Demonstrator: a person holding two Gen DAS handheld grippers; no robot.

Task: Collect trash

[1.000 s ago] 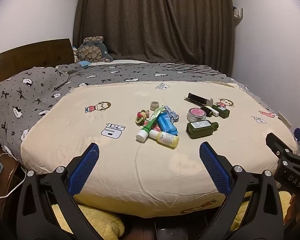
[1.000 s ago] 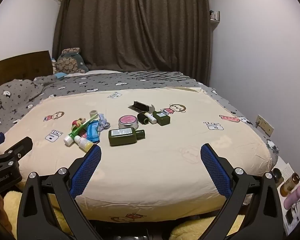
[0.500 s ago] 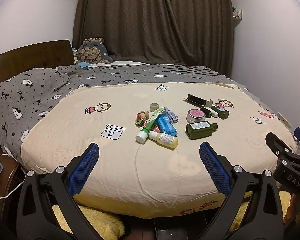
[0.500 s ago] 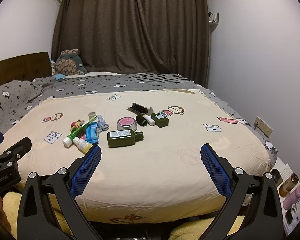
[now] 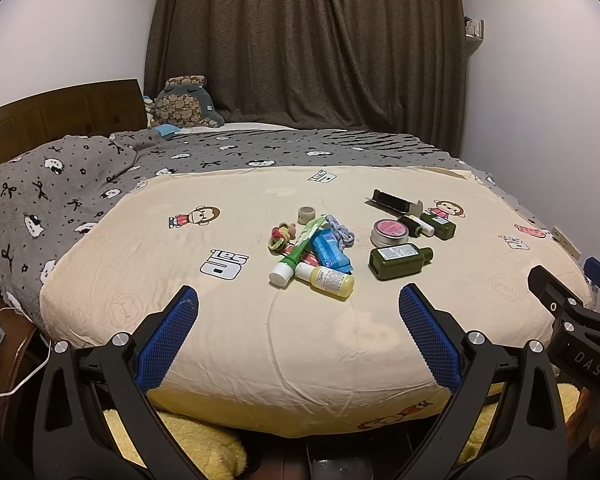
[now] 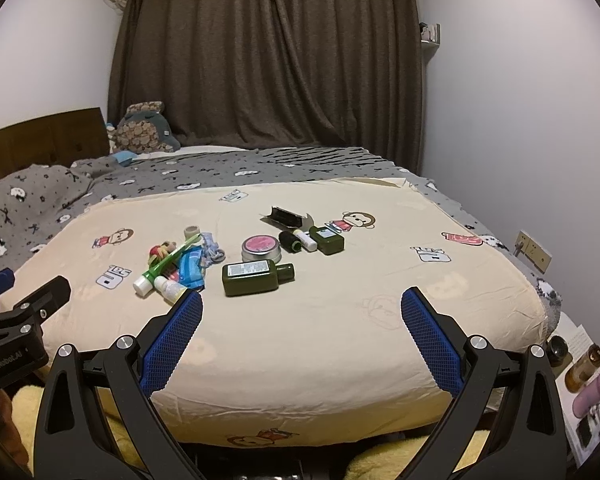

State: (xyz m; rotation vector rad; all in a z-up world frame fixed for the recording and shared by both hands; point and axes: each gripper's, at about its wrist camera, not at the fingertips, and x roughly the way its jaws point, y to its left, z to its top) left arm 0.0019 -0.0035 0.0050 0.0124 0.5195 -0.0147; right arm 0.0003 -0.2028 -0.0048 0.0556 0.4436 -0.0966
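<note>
Both grippers poised off the bed's near edge, nothing taken.

Left view: left gripper [image 5: 298, 332] jaws wide, empty, aimed at the tube pile [image 5: 314, 254] mid-bed [image 5: 220, 344], likely lining up. Right view: right gripper [image 6: 302, 330] jaws wide, empty; green bottle [image 6: 256, 277] lay just ahead, tin [image 6: 261, 249] behind it.

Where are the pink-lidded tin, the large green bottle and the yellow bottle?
pink-lidded tin [image 6: 261, 245], right wrist view, lid centre.
large green bottle [image 6: 252, 278], right wrist view, body label.
yellow bottle [image 5: 332, 280], left wrist view, body.
</note>
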